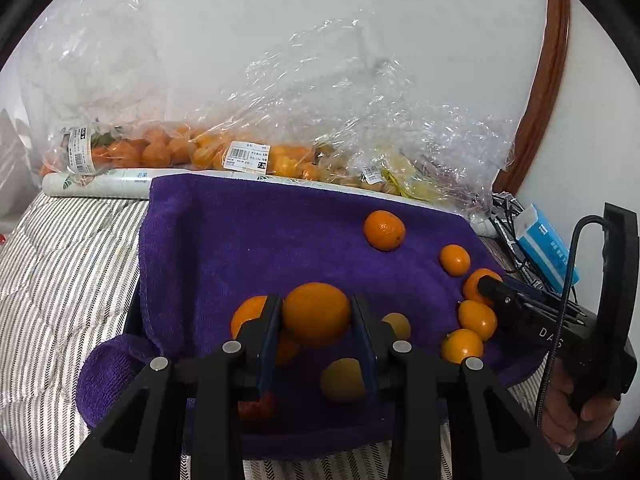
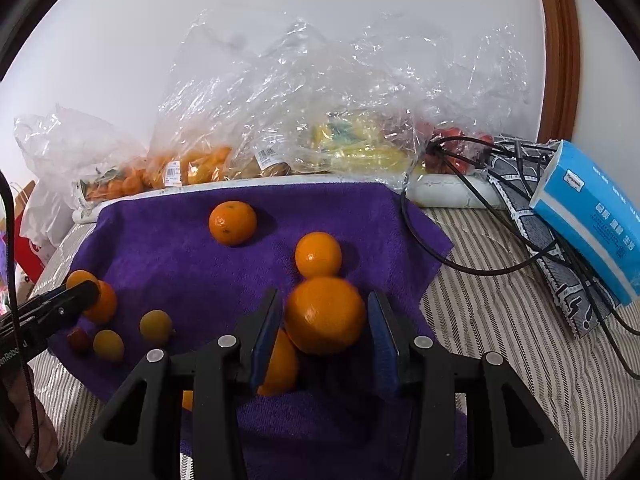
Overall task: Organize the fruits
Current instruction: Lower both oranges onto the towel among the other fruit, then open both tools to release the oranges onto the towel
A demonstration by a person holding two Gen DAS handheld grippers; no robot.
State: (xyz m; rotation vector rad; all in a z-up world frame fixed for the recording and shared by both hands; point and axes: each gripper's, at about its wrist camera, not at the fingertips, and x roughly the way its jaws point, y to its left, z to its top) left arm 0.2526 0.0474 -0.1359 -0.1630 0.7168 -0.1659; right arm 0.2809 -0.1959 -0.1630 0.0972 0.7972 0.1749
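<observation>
A purple towel (image 1: 248, 240) (image 2: 168, 248) lies on the striped bed with loose fruit on it. My left gripper (image 1: 317, 316) is shut on an orange (image 1: 317, 314) held above the towel's front. Under it lie another orange (image 1: 246, 316), yellow fruits (image 1: 342, 380) and a small red fruit (image 1: 258, 408). My right gripper (image 2: 325, 316) is shut on an orange (image 2: 325, 314) at the towel's right side, with more oranges (image 2: 318, 254) just beyond and one (image 2: 232, 222) farther back. The right gripper shows in the left wrist view (image 1: 490, 286), the left gripper in the right wrist view (image 2: 86, 294).
Clear plastic bags of oranges (image 1: 160, 148) (image 2: 192, 168) and yellow fruit (image 2: 360, 148) lie along the wall behind the towel on a white roll (image 1: 100, 186). A blue tissue pack (image 2: 592, 216), black cables (image 2: 460, 252) and a patterned cloth (image 2: 560, 280) lie at the right.
</observation>
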